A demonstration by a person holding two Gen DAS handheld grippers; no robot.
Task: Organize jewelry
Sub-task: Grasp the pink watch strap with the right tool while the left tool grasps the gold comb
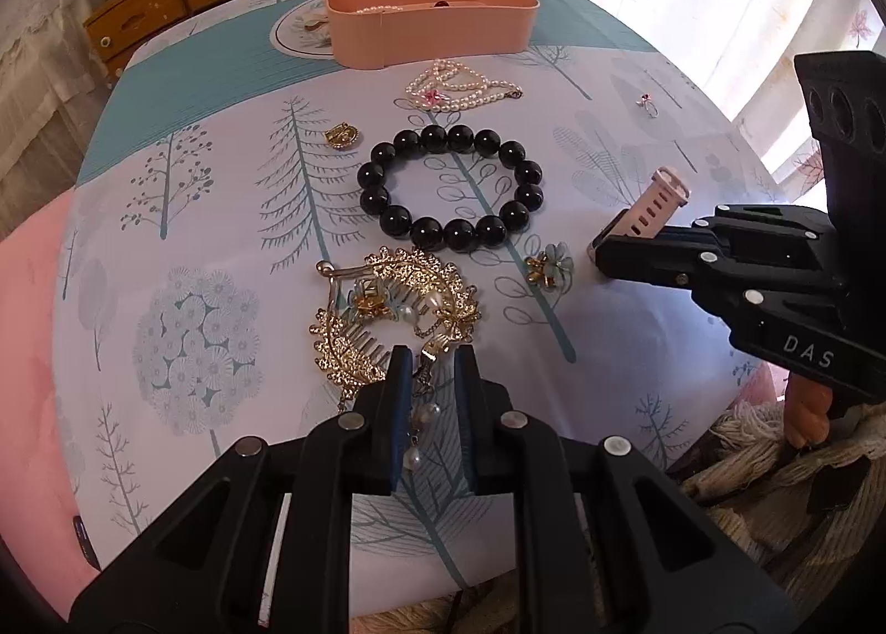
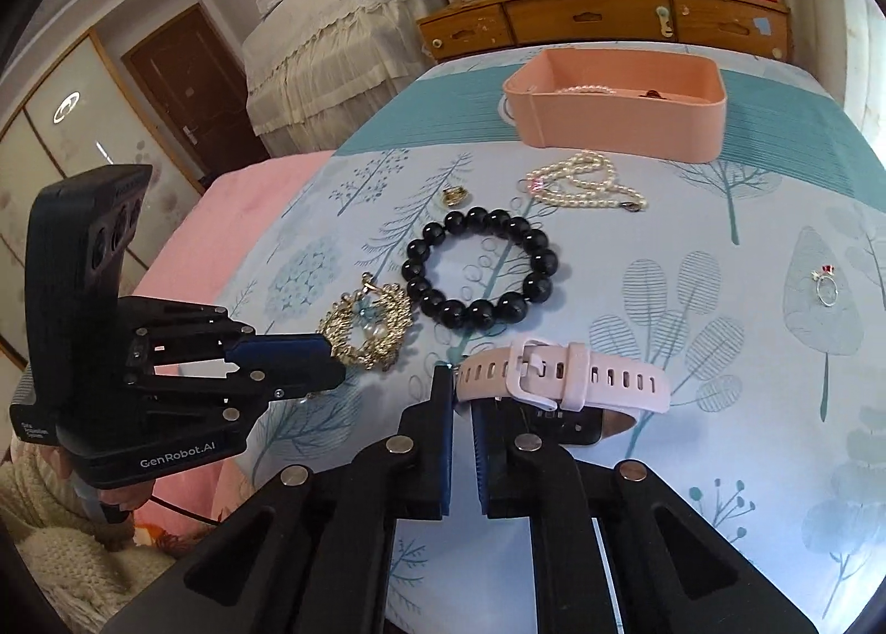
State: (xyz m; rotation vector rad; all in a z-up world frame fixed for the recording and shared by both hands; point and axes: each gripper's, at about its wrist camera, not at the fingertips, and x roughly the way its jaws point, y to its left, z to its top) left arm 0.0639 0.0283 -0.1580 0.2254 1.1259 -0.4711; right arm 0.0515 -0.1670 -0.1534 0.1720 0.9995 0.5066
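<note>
Black bead bracelet (image 1: 449, 188), pink box (image 1: 429, 19), gold comb (image 1: 387, 313), tree-print cloth (image 1: 221, 224).

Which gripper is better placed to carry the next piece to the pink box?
Probably the right gripper: its tips are at the pink watch strap, near one end, on the side nearer the pink box. The left gripper is open over the gold hair comb.

Bare cloth lies between the ring (image 2: 825, 286) and the pink watch (image 2: 559, 376), a free lane toward the pink box (image 2: 620, 119). Straight ahead, the black bead bracelet (image 1: 449, 186) and pearl necklace (image 1: 462, 86) block the middle, the gold hair comb (image 1: 387, 313) the left
</note>
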